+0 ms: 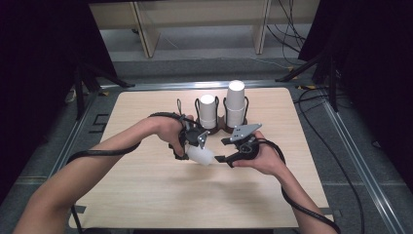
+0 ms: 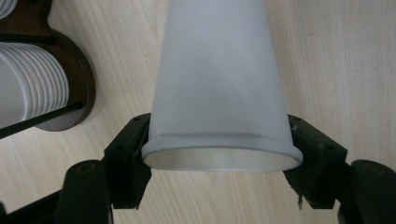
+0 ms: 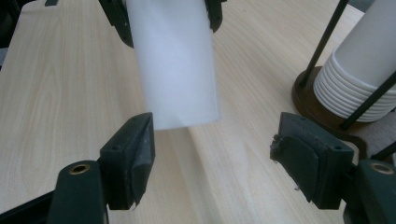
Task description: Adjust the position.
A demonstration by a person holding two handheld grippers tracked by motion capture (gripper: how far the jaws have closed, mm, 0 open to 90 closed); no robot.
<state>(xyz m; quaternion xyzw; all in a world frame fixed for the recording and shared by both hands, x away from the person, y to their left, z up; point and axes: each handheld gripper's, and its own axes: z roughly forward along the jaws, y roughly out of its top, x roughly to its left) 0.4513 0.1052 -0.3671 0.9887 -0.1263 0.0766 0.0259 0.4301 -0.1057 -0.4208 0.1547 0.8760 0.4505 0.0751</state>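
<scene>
Left tongs (image 2: 219, 182) clamped on rim of one white paper cup (image 2: 217, 84), held above bench (image 1: 146, 185). Cup lies near level, closed base aimed at right tongs (image 3: 212, 163). Right tongs part open, base end just ahead, pads not touching. Beyond: two cup stacks (image 1: 221, 109) in holder.

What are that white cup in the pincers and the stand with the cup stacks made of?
The cup held in the left gripper looks like thin paper, though it could be plastic: matte white wall, rolled rim, smoother, slightly shiny inside. The stand has a dark brown base, perhaps stained wood, with thin black rods, probably metal. It sits on a table with a pale wood-grain surface, possibly laminate.
</scene>
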